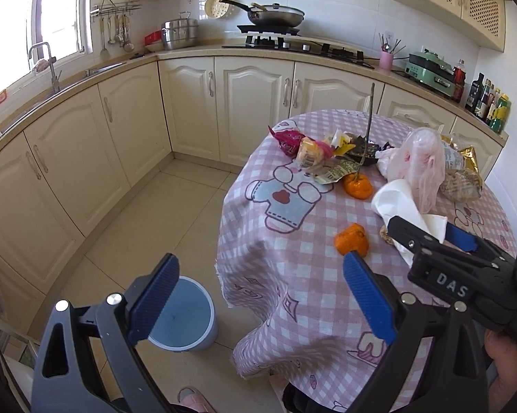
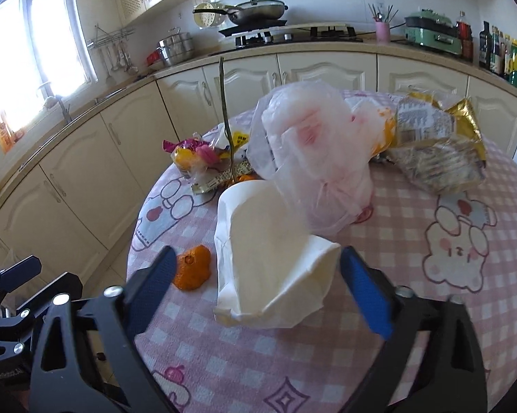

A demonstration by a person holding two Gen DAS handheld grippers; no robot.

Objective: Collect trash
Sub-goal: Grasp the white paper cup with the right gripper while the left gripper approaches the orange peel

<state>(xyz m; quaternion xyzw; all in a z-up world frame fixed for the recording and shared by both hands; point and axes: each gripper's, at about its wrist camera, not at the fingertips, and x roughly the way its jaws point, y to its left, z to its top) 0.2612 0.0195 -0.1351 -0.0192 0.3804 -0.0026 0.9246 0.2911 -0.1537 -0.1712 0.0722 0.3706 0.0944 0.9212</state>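
A round table (image 1: 292, 241) with a pink checked cloth holds trash: a crumpled white tissue (image 2: 268, 254), a pink plastic bag (image 2: 313, 158), orange peel (image 2: 193, 270), snack wrappers (image 2: 203, 153) and a gold-lined packet (image 2: 437, 137). My right gripper (image 2: 255, 275) is open with its fingers either side of the near end of the tissue, not closed on it; it also shows in the left wrist view (image 1: 427, 230). My left gripper (image 1: 261, 282) is open and empty, off the table's left edge above a blue trash bin (image 1: 182, 313) on the floor.
A second orange peel with a tall stalk (image 1: 358, 186) lies mid-table. Cream kitchen cabinets (image 1: 120, 120) curve around behind, with sink, stove, pan and bottles on the counter. Tiled floor lies between cabinets and table.
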